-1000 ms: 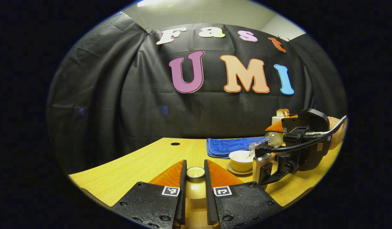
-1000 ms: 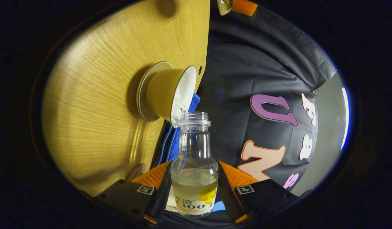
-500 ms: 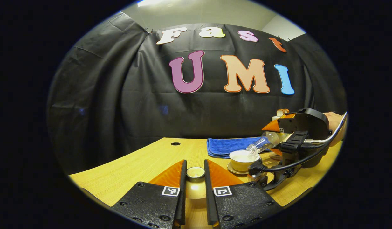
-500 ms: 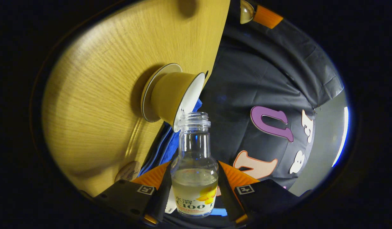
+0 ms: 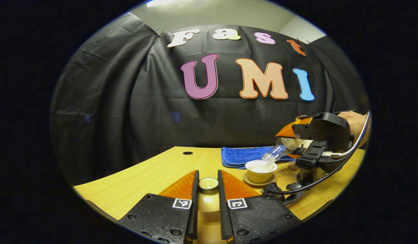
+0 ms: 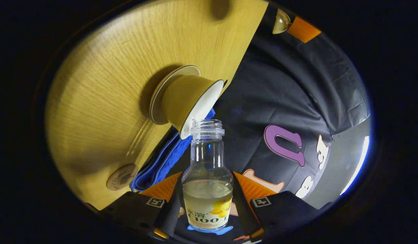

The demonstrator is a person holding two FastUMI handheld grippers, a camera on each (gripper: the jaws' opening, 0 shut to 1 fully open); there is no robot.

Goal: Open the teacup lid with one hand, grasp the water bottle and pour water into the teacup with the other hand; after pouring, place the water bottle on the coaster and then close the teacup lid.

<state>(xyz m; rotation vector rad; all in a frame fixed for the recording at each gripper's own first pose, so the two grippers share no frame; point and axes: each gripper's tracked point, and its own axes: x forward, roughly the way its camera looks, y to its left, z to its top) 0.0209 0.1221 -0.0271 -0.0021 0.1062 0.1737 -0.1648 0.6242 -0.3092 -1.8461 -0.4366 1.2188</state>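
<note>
Glass water bottle [image 6: 207,183] clamped in right gripper [image 6: 207,206], mouth over teacup [image 6: 188,101]; left gripper [image 5: 207,196] pinches lid [image 5: 208,184]

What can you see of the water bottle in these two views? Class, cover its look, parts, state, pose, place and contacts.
The water bottle is clear, glass or plastic by its look, with a threaded open neck, no cap, and a printed label low on its body. Pale liquid fills its lower part. The right gripper holds it, fingers pressing both sides. It is tilted, mouth just over the teacup rim.
</note>
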